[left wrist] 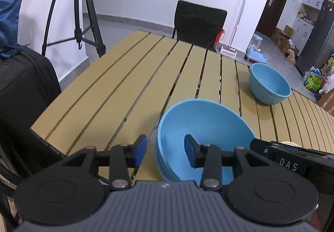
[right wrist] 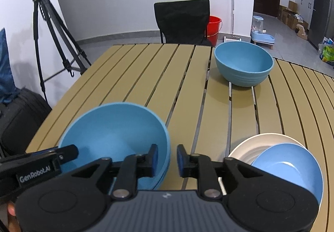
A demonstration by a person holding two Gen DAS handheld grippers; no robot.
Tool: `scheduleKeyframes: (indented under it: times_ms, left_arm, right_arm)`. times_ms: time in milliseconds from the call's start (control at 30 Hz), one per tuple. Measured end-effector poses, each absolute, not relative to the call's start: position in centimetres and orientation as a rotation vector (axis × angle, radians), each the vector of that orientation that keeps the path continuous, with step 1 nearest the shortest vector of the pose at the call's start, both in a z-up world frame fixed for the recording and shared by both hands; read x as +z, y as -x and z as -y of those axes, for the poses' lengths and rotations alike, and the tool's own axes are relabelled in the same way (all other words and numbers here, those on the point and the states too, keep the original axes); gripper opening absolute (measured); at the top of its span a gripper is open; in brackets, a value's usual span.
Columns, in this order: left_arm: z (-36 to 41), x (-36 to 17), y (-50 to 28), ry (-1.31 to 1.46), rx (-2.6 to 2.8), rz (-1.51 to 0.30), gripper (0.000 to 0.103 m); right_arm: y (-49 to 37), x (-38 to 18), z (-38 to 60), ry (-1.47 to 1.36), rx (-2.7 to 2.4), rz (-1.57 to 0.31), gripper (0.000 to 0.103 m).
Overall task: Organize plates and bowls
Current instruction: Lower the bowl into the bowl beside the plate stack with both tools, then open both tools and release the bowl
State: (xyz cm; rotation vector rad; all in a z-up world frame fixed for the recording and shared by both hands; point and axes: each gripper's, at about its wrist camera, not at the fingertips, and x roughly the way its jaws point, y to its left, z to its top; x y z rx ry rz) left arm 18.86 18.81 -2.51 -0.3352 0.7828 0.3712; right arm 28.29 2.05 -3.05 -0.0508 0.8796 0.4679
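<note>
A light blue bowl, apparently nested on another, sits on the slatted tan table close in front of me. My left gripper is open and straddles the bowl's left rim, one pad outside and one inside, neither pressing. My right gripper is open and straddles the right rim the same way. A second, darker blue bowl stands alone farther back on the right. At the near right a small blue plate lies on a white plate.
A black chair stands at the table's far edge, with a red bucket behind it. To the left are a tripod and a black bag beside the table. The table's left and far edges are near.
</note>
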Motion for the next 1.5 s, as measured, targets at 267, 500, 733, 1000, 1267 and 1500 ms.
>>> scheduleKeyframes:
  times_ms: [267,500,733,1000,1267,1500]
  left_arm:
    - [-18.6,-0.8,-17.7,0.323,0.409,-0.715,0.1]
    - [-18.4,0.0,-17.7,0.308,0.435,-0.713,0.103]
    - [-18.3,0.2,-17.5,0.31,0.431,-0.712,0.103]
    - [-18.0,0.5,-17.6,0.313,0.417,-0.705,0.103]
    - [-17.1,1.0,-18.5,0.29,0.387,-0.696,0.103]
    - [-16.2,1.4,-20.1,0.29,0.349,-0.713,0.103]
  right_arm:
    - [-28.3,-1.6,-0.1,-0.019,0.468,-0.854,0.081]
    - [-28.9,-0.3,2.1,-0.054,0.419,-0.846,0.103]
    - [-29.6,0.1,4.2,-0.07,0.367,-0.857,0.103]
    - [-29.9,0.3,5.6,-0.089,0.343,-0.852,0.103]
    - [-30.4,0.2,6.5,-0.106,0.331,-0.855,0.103]
    - [-31.3,-0.1,7.5,-0.103,0.309,-0.861,0.103]
